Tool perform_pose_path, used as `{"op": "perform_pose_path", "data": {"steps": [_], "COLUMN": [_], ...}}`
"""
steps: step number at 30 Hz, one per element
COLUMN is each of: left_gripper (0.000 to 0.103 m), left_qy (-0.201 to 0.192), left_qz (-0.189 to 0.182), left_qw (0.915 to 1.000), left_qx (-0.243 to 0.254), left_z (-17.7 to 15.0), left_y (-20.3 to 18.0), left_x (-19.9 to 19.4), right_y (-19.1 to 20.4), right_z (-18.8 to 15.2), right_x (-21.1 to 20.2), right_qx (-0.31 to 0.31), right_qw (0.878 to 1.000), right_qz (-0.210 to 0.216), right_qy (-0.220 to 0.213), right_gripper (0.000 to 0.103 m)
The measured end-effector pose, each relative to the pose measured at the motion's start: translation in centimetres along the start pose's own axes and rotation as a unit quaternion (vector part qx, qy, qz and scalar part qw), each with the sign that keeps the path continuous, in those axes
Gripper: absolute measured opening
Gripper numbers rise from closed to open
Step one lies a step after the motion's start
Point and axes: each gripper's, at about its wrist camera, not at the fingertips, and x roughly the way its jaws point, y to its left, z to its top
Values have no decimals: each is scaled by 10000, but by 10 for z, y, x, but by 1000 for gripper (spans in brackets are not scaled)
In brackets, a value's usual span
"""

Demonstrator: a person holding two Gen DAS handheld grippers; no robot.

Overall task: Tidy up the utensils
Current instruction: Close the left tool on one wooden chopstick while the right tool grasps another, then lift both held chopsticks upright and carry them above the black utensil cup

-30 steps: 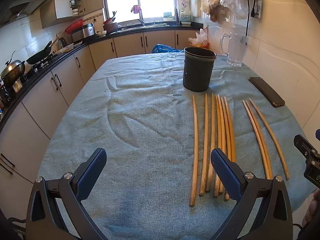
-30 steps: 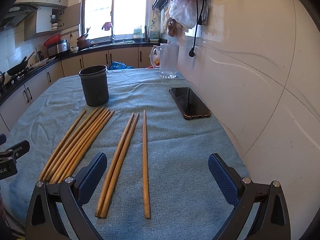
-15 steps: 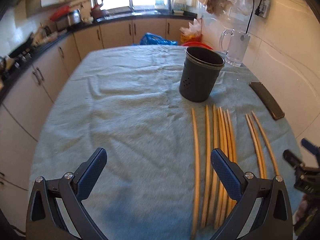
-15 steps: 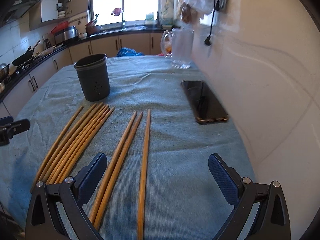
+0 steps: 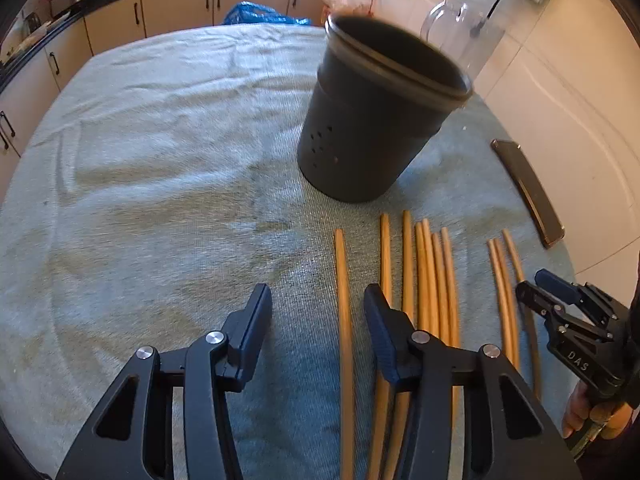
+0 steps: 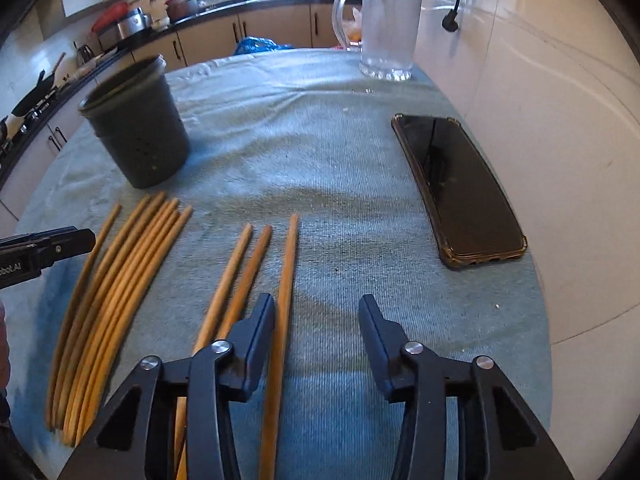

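Several wooden chopsticks lie side by side on the cloth in front of a dark perforated holder (image 5: 372, 128) (image 6: 138, 128). My left gripper (image 5: 318, 312) hovers over the leftmost single chopstick (image 5: 344, 320), which runs between its closing jaws without the pads pressing on it. A bundle of several chopsticks (image 5: 432, 272) (image 6: 132, 264) lies just right of it. My right gripper (image 6: 316, 320) is over the right-hand group of three, its jaws closing, with the rightmost chopstick (image 6: 287, 272) just inside its left finger (image 6: 260, 332), unpressed. The other two (image 6: 236, 272) lie left of that finger.
A black phone (image 6: 456, 188) (image 5: 528, 188) lies near the table's right edge by the tiled wall. A glass pitcher (image 6: 388, 28) stands at the far end. The blue-grey cloth (image 5: 160, 160) covers the table. A hand (image 5: 592, 412) holds the right gripper's handle.
Both grippers have moved forward and tipped down toward the chopsticks, and both sets of jaws have narrowed from wide open to about half.
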Motion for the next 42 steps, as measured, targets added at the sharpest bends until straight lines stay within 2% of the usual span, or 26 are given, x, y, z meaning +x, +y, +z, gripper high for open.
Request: {"op": "perform_pose_path", "data": {"steps": [5, 11, 12, 13, 14, 16, 19, 25, 29, 34, 37, 42], "left_gripper": [46, 46, 39, 21, 10, 5, 5, 5, 5, 5, 5, 5], "left_qy": [54, 78, 45, -2, -33, -1, -130, -825, -1341, -1850, -2113, -2383], "left_qz": [249, 324, 351, 397, 428, 303, 201, 260, 225, 316, 408, 327], "left_qw": [9989, 9983, 9980, 9976, 9972, 9983, 9993, 9953, 9894, 9805, 9747, 9694], "left_qx": [387, 488, 515, 572, 616, 507, 287, 446, 511, 584, 600, 491], "left_z": [2, 8, 8, 7, 6, 7, 11, 2, -14, -36, -44, -60], "left_y": [-11, -16, -17, -18, -19, -17, -9, -10, -16, -21, -26, -24], "left_x": [5, 10, 10, 10, 10, 10, -7, -71, -118, -158, -179, -212], "right_y": [-1, -1, 0, 1, 2, 4, 2, 1, 3, 8, 14, 23], "right_z": [6, 25, 28, 30, 32, 35, 38, 30, 20, 7, 2, -8], "right_x": [3, 13, 15, 16, 17, 18, 17, -36, -84, -132, -153, -187], "right_qx": [-87, -93, -100, -102, -85, -37, 92, 137, 111, 70, 13, -60], "right_qw": [9999, 9996, 9995, 9995, 9996, 9997, 9994, 9981, 9933, 9860, 9810, 9730], "right_qz": [-64, -58, -61, -49, -16, 20, 217, 367, 453, 554, 574, 683], "right_qy": [46, 272, 292, 298, 284, 256, 238, -472, -1056, -1569, -1852, -2203], "right_gripper": [45, 43, 42, 36, 23, 9, 6, 6, 6, 6, 6, 6]}}
